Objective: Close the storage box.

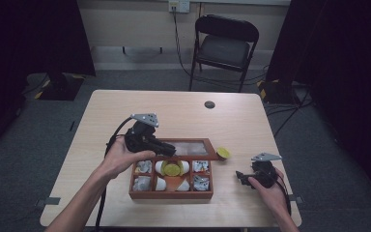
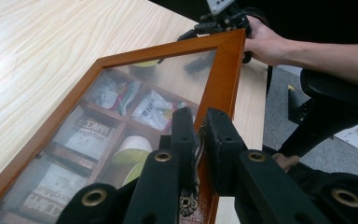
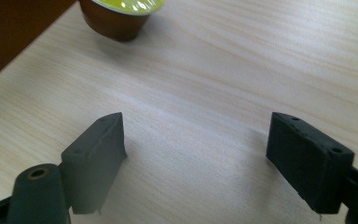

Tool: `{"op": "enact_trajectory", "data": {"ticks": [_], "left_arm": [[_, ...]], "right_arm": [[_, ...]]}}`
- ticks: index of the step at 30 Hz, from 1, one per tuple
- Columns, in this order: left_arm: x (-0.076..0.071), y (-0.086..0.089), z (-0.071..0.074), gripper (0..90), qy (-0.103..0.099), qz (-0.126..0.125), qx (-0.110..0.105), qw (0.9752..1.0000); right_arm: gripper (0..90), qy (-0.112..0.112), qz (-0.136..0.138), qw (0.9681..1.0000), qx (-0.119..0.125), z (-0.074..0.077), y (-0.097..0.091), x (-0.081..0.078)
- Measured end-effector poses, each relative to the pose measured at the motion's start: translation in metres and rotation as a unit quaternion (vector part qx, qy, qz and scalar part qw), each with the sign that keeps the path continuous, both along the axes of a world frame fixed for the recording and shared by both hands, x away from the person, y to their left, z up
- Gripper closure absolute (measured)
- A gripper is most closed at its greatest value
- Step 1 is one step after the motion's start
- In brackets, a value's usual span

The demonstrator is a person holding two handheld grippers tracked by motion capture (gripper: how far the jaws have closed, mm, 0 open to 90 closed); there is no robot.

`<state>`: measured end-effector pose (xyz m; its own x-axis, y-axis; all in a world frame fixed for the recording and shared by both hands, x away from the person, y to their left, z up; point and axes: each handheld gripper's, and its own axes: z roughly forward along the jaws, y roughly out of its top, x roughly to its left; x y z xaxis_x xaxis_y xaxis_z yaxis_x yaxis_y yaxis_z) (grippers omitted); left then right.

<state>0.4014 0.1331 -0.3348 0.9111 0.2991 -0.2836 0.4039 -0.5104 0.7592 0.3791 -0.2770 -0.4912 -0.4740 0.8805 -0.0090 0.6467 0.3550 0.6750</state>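
From above, my left tool (image 1: 166, 151) was pinched on the glass-paned lid (image 1: 193, 148) of the wooden box (image 1: 171, 194), which sat near the middle of the surface's (image 1: 232, 121) near edge. The lid stood raised at the box's far side. The open compartments held packets and white cups, and a yellow-topped capsule (image 1: 172, 169) lay in the middle one. A second capsule (image 1: 222, 153) sat on the surface just beside the lid's right end. My right tool (image 1: 240, 177) rested low near the right near corner, apart from the box.

Looking along my left tool (image 2: 196, 128), its jaws were pressed together on the orange-brown frame of the lid (image 2: 223, 74), at its edge. Through the hazy pane I could see packets and a cup. My other hand gripped its tool beyond the lid's far corner.

Looking along my right tool (image 3: 193, 140), the jaws were spread wide over bare wood with nothing between them. The brown capsule (image 3: 121, 16) with its yellow top sat ahead, well apart.
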Motion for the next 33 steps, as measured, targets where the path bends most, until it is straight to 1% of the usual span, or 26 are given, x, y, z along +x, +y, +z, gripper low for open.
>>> {"op": "enact_trajectory", "data": {"ticks": [1, 2, 6, 10, 11, 17, 21, 23, 27, 28, 33], "left_arm": [[-0.001, 0.0, -0.001, 82.3, 0.002, -0.002, 0.001, 1.0], [-0.002, 0.0, -0.002, 82.3, 0.001, -0.001, 0.0, 1.0], [-0.005, -0.002, -0.004, 82.3, -0.003, -0.009, 0.013, 0.9999], [-0.006, -0.002, -0.006, 82.4, -0.005, -0.018, 0.017, 0.9997], [-0.006, -0.002, -0.007, 82.4, -0.006, -0.017, 0.013, 0.9998], [-0.009, -0.003, -0.01, 82.4, -0.009, -0.019, 0.015, 0.9997], [-0.01, -0.004, -0.012, 82.5, -0.007, -0.028, 0.025, 0.9993], [-0.01, -0.005, -0.014, 82.5, -0.005, -0.03, 0.022, 0.9993], [-0.012, -0.005, -0.016, 82.6, -0.009, -0.035, 0.025, 0.999], [-0.012, -0.005, -0.016, 82.6, -0.007, -0.036, 0.028, 0.9989], [-0.015, -0.005, -0.021, 82.5, -0.009, -0.036, 0.025, 0.999]], "right_arm": [[16.3, 0.003, -0.004, 1.0, -0.003, -0.002, 0.0, 0.001], [15.3, -0.001, -0.007, 1.0, -0.002, -0.003, 0.0, 0.0], [14.4, -0.014, -0.013, 0.9998, 0.006, -0.006, 0.0, -0.003], [14.4, -0.016, -0.013, 0.9998, 0.007, -0.006, -0.001, -0.003], [14.4, -0.016, -0.013, 0.9998, 0.007, -0.006, -0.001, -0.003], [14.1, -0.021, -0.011, 0.9997, 0.009, -0.007, -0.002, -0.004], [14.0, -0.022, -0.01, 0.9996, 0.01, -0.007, -0.002, -0.003], [14.0, -0.023, -0.009, 0.9996, 0.011, -0.008, -0.002, -0.003], [13.9, -0.031, -0.009, 0.9994, 0.015, -0.009, -0.003, -0.003], [13.9, -0.032, -0.009, 0.9993, 0.016, -0.009, -0.003, -0.003], [13.9, -0.032, -0.011, 0.9993, 0.015, -0.009, -0.003, -0.004]]}}
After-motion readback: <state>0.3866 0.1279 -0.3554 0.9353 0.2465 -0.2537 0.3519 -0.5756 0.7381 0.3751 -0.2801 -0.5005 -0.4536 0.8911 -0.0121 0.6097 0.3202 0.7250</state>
